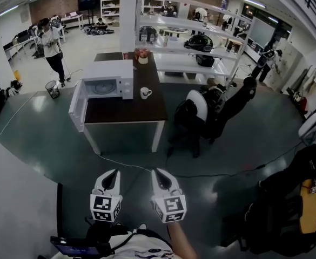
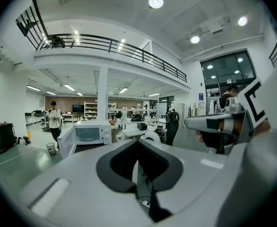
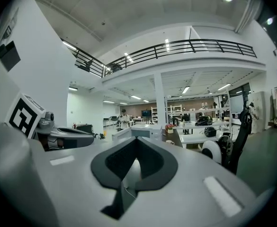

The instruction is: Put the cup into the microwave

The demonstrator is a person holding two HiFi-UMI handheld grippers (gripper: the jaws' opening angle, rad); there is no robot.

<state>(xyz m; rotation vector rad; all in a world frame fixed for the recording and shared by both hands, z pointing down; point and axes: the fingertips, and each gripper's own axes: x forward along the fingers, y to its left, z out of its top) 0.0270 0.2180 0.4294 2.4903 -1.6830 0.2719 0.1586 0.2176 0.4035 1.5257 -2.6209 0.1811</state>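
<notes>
Closed and empty: left tool [image 1: 112, 173], right tool [image 1: 158, 172], well short of bench [image 1: 125, 112]. White cup [image 1: 145, 93] right of open microwave [image 1: 108, 84]: probably light, rigid, breakable, glaze-slick; pinch wall at rim.

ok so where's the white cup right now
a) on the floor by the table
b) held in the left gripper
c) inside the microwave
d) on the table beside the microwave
d: the cup stands on the dark table, just right of the open microwave in the head view, while the left gripper and right gripper are shut and empty, well short of the table.
</notes>
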